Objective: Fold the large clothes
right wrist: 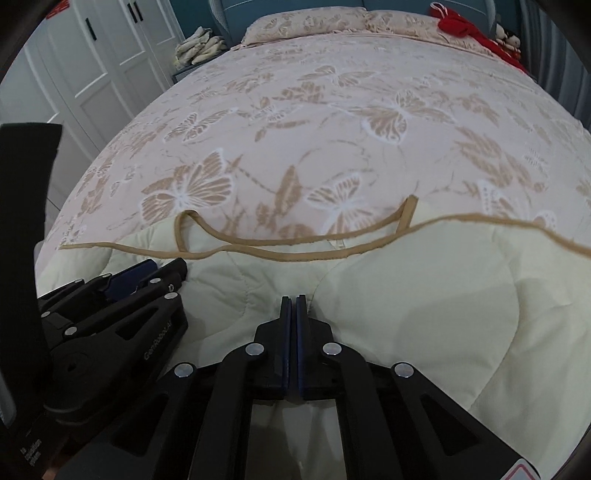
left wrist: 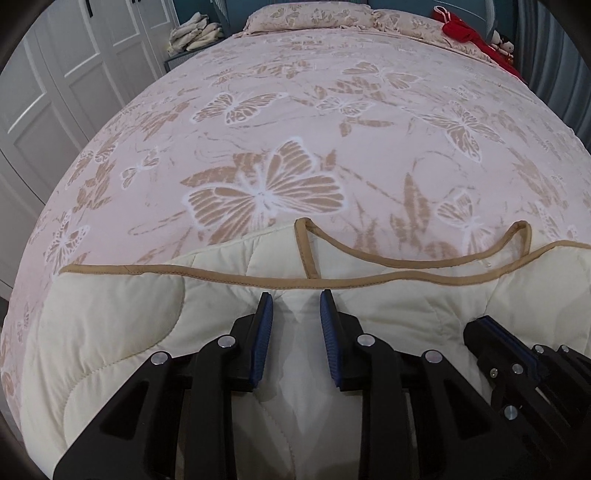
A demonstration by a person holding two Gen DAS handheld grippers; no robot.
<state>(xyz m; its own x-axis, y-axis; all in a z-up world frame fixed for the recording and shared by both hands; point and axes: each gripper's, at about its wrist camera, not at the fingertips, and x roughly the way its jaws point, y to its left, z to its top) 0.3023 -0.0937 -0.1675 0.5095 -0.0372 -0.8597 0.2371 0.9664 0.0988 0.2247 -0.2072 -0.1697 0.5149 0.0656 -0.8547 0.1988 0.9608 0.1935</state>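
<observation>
I have the cream quilted garment (left wrist: 110, 332) lying at the near end of the bed (left wrist: 295, 110), its tan-trimmed neckline (left wrist: 406, 264) facing the pillows. My left gripper (left wrist: 296, 306) has its fingers spread over the fabric, gripping nothing. My right gripper (right wrist: 293, 306) is closed; whether cloth is pinched, I cannot tell. With only 1 possible hold, lifting could drag the padding unevenly and skew the fold.

A bed (left wrist: 295, 110) with a pink butterfly-print cover fills the room; matching pillows (left wrist: 306, 14) lie at 12 o'clock. White panelled wardrobe doors (left wrist: 55, 81) stand at 10 o'clock, teal wall (left wrist: 192, 9) behind (dim, even light). Grey curtain (left wrist: 554, 66) at 2 o'clock.
</observation>
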